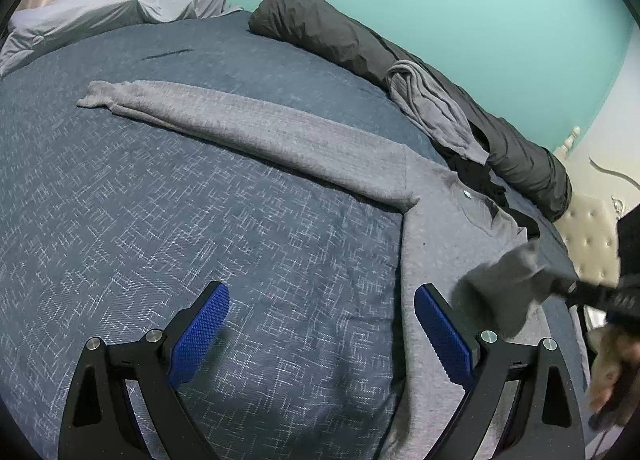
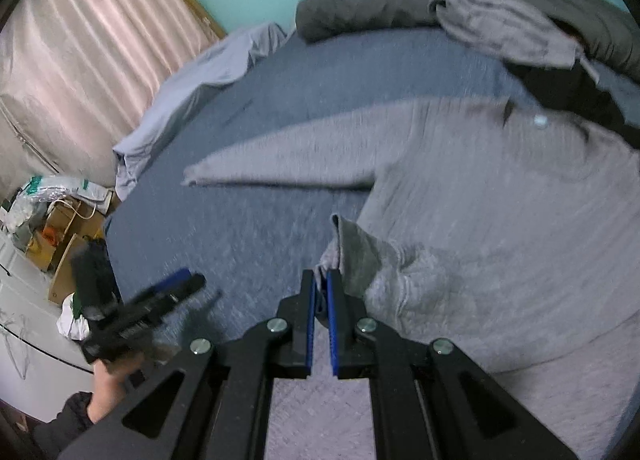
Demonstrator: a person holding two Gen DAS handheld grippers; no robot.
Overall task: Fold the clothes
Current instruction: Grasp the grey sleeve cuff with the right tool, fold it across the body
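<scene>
I have the grey sweatshirt (image 2: 500, 196) spread flat on the bed (image 1: 160, 180). My right hand-held gripper (image 2: 321, 280) pinches its sleeve cuff (image 2: 352, 248), jaws nearly closed, to fold it inward; the left hand-held gripper (image 1: 320, 324) hovers wide open, empty.

Bare bed cover (image 1: 200, 180) lies open ahead of the left tool (image 1: 320, 330); beyond it, the grey sweatshirt's sleeve (image 1: 248, 124) and dark rolled bedding (image 1: 340, 36) bar the way.

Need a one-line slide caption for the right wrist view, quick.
Right gripper shut on the cuff of a grey sweatshirt spread on the blue bed.
</scene>
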